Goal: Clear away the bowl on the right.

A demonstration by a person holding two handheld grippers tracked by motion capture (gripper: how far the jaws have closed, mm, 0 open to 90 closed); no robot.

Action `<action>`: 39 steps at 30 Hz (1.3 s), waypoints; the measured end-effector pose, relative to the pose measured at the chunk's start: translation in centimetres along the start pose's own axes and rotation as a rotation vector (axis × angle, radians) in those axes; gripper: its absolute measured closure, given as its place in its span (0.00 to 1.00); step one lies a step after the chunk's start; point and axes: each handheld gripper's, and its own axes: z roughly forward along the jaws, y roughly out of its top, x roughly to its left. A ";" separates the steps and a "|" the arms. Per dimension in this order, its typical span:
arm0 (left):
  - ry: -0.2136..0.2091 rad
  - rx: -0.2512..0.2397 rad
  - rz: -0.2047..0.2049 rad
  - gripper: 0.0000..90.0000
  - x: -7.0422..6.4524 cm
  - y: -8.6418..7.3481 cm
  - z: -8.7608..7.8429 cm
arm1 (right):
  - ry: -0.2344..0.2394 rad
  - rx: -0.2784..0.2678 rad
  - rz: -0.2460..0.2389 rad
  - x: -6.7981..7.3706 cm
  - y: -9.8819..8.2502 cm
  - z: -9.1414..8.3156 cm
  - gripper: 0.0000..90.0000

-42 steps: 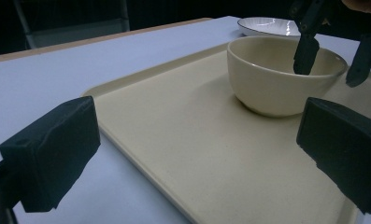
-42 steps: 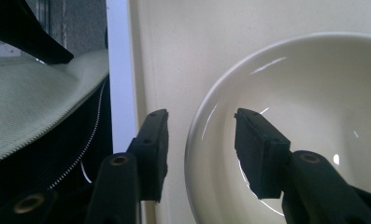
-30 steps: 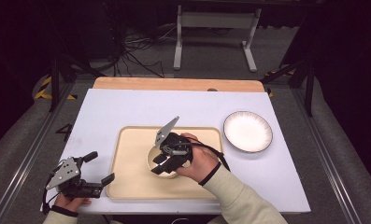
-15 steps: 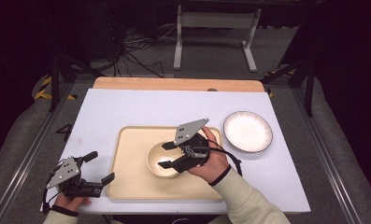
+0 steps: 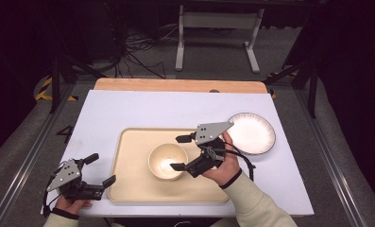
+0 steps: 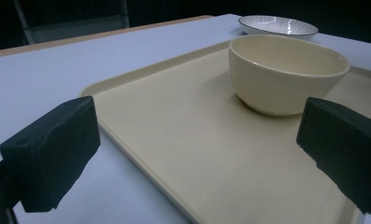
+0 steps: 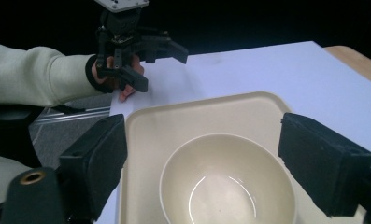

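On the tray point(image 5: 133, 189), I am letting go of the bowl point(image 5: 167, 161).

My right gripper point(image 5: 181, 152) is hanging just beside the bowl's rim, its jaws having just been opening, spread wide with nothing pressed between them; I judge the placing done, so next I am backing away cleanly, perhaps toward the plate point(image 5: 251, 133). My left gripper point(image 5: 101, 170) is resting released at the tray's near-left corner. The right gripper view is giving me the bowl's empty, glossy inside; the left gripper view is giving me its outer wall sitting flat.
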 end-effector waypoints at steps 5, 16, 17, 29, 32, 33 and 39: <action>0.001 0.002 0.000 0.00 0.0 0.0 0.0 | -0.046 -0.036 0.003 -0.2 -1.1 -1.1 0.13; 0.004 0.002 -0.001 0.00 0.0 0.0 0.0 | -0.144 -0.171 0.019 -1.0 -4.2 -4.1 0.03; 0.003 0.001 0.000 0.00 0.0 0.0 0.0 | -0.156 -0.184 0.018 -1.1 -4.5 -4.3 0.03; 0.004 0.002 0.000 0.00 0.0 0.0 0.0 | -0.243 -0.249 0.011 -1.2 -6.7 -6.2 0.01; 0.005 0.002 0.000 0.00 -0.1 0.0 0.0 | -0.253 -0.247 0.018 -1.2 -7.1 -6.5 0.01; 0.004 0.002 0.000 0.00 -0.1 0.0 0.0 | -0.264 -0.251 0.017 -1.1 -7.3 -6.7 0.01; 0.005 0.003 0.000 0.00 -0.1 0.0 0.0 | -0.308 -0.358 0.005 -0.6 -9.0 -7.2 0.01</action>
